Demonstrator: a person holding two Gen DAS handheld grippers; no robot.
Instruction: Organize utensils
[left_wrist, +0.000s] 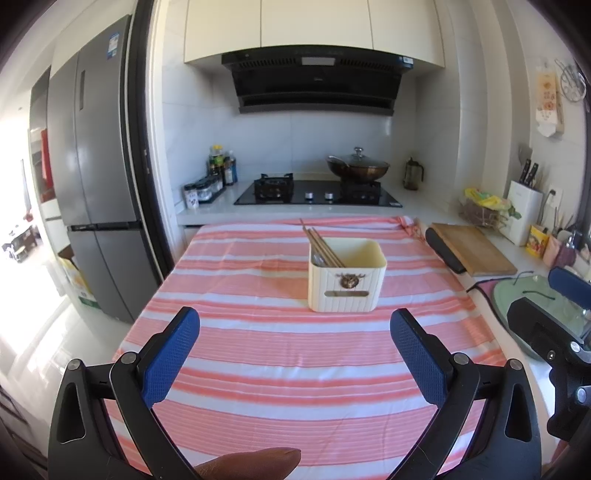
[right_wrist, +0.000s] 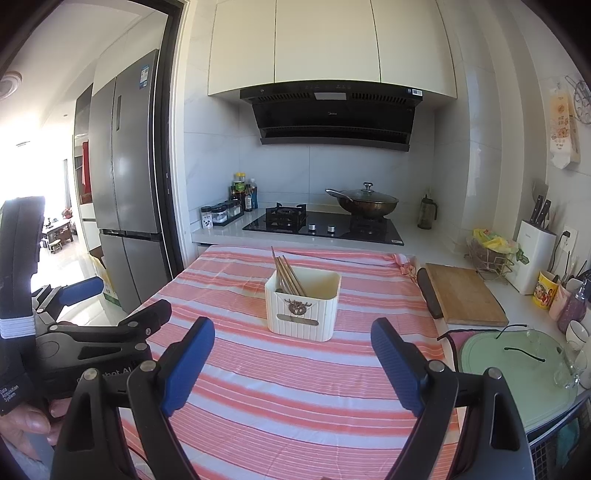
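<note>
A cream utensil holder stands on the pink-and-white striped tablecloth. Several brown chopsticks lean in its left part; the right part looks empty. My left gripper is open, hovering over the cloth short of the holder, nothing between its blue fingers. My right gripper is also open and empty, just in front of the holder. The left gripper shows at the left edge of the right wrist view, held by a hand.
A wooden cutting board and a green tray lie right of the table. Behind are a gas hob with a lidded wok, sauce bottles, a knife block. A grey fridge stands left.
</note>
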